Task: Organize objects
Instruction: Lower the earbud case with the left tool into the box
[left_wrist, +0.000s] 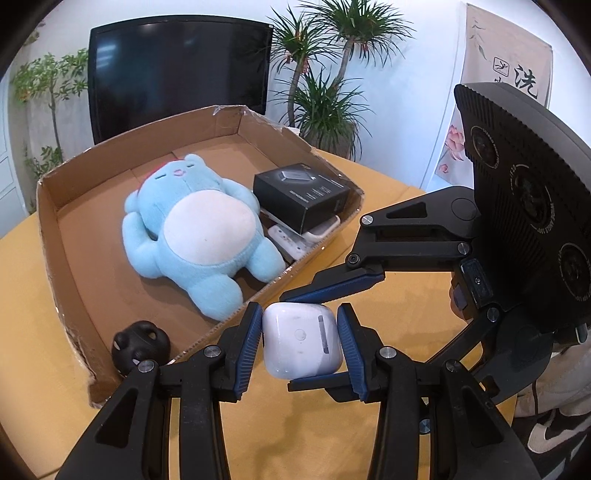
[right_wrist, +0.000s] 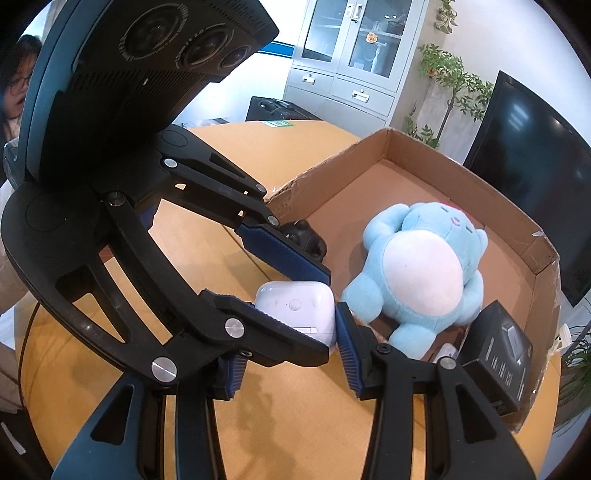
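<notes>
White earbud case (left_wrist: 300, 339) is pinched by both hand-held grippers at once: left hand-held gripper (left_wrist: 300, 345) on its sides, right hand-held gripper (left_wrist: 320, 334) top and bottom, pads pressed on it. Case is held above the counter (left_wrist: 369, 435), just outside the near wall of the cardboard box (left_wrist: 51, 229). Already in box: blue plush toy (left_wrist: 199, 236) at centre, black carton (left_wrist: 301, 197) at approx. 3 o'clock over white items, black ball (left_wrist: 140, 347) at 7 o'clock corner. Judged mostly done; case not yet boxed.
</notes>
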